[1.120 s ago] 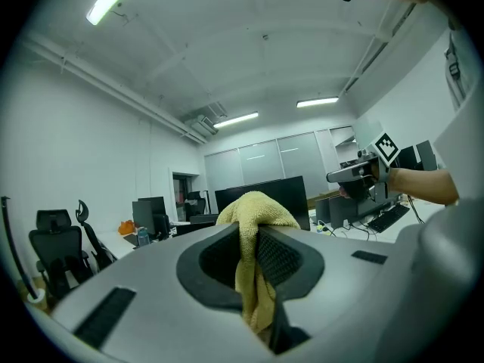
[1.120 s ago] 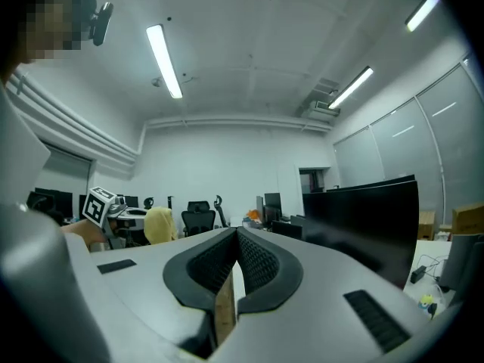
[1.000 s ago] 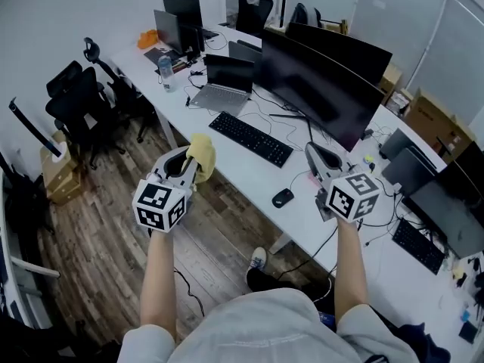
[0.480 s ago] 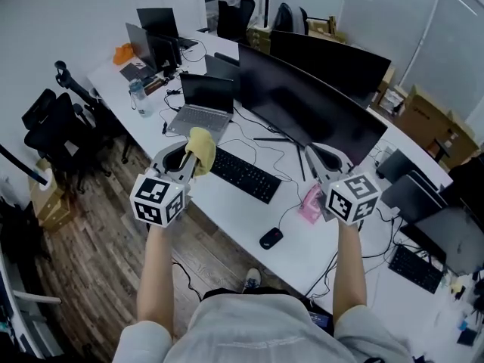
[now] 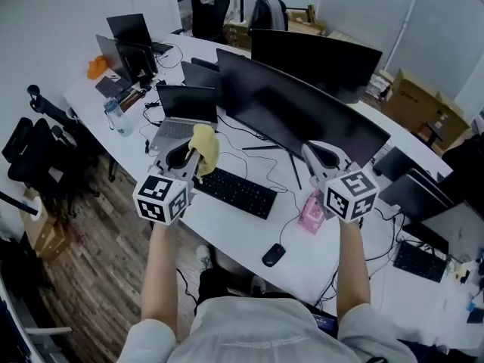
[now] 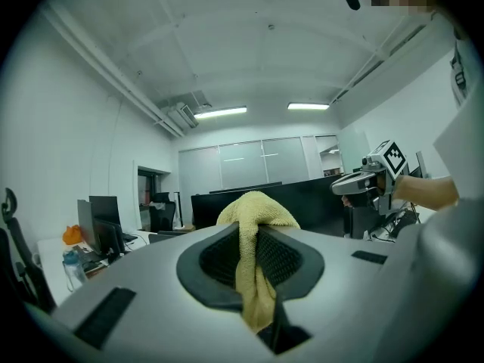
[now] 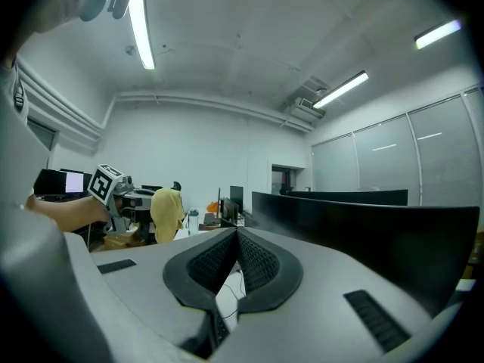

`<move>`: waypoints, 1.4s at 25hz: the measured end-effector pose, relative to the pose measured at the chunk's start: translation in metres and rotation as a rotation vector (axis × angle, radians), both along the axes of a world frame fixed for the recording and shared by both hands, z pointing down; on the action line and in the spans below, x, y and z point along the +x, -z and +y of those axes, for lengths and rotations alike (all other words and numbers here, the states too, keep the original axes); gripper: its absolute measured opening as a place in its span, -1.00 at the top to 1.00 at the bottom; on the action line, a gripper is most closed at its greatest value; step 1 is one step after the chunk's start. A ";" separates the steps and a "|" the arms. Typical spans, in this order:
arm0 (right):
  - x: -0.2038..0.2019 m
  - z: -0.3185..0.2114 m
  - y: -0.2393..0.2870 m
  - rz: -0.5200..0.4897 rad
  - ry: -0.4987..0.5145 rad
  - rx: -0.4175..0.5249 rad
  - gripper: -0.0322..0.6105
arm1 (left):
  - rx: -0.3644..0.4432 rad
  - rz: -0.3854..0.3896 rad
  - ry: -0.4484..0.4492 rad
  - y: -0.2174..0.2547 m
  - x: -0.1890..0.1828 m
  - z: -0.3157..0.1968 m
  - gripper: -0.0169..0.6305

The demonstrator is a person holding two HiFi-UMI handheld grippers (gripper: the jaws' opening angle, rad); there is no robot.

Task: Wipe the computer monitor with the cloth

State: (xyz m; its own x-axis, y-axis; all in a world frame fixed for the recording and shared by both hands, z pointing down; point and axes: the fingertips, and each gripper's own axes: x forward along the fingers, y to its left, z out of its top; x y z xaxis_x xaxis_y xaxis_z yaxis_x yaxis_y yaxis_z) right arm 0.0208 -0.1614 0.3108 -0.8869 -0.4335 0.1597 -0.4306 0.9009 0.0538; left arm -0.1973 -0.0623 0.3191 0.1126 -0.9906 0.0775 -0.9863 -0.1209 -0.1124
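Observation:
A wide, dark curved monitor (image 5: 302, 116) stands on the white desk (image 5: 249, 225) ahead of me. My left gripper (image 5: 198, 157) is shut on a yellow cloth (image 5: 204, 148), held in the air above the keyboard's left end, short of the screen. In the left gripper view the cloth (image 6: 253, 255) is pinched between the jaws and bulges over their tips. My right gripper (image 5: 318, 157) is shut with nothing in it, hovering in front of the monitor's right half. The right gripper view shows the monitor (image 7: 378, 233) at right and the cloth (image 7: 166, 212) at left.
On the desk lie a black keyboard (image 5: 236, 192), a black mouse (image 5: 273, 254), a pink packet (image 5: 311, 212), a laptop (image 5: 180, 112) and a water bottle (image 5: 117, 116). A second monitor (image 5: 318, 57) stands behind. Office chairs (image 5: 34, 146) crowd the left. Cardboard boxes (image 5: 420, 104) sit at right.
The desk has come closer and shifted under my grippers. Both grippers have moved forward over the desk toward the monitor, the left still gripping the cloth.

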 end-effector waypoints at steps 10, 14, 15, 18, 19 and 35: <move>-0.059 -0.067 0.009 0.003 -0.194 -0.019 0.81 | 0.062 0.038 -0.152 0.019 -0.097 -0.128 0.78; -0.081 -0.086 0.000 0.046 -0.265 -0.042 0.81 | 0.088 0.045 -0.185 0.032 -0.137 -0.176 0.78; -0.083 -0.090 0.000 0.051 -0.290 -0.034 0.81 | 0.085 0.042 -0.187 0.034 -0.145 -0.188 0.78; -0.091 -0.100 0.002 0.054 -0.371 0.007 0.81 | 0.082 0.009 -0.218 0.040 -0.162 -0.219 0.78; -0.093 -0.102 0.002 0.058 -0.391 0.013 0.81 | 0.084 -0.003 -0.234 0.043 -0.165 -0.228 0.78; -0.071 -0.100 -0.005 0.101 -0.578 0.013 0.81 | 0.077 -0.088 -0.297 0.058 -0.184 -0.326 0.78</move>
State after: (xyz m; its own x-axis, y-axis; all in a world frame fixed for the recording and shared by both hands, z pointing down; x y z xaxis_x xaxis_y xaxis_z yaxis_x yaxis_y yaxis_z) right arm -0.0501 -0.2615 0.3158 -0.4871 -0.8446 0.2224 -0.8439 0.5207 0.1291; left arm -0.3816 -0.3880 0.2611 0.3938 -0.9188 0.0258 -0.8953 -0.3898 -0.2155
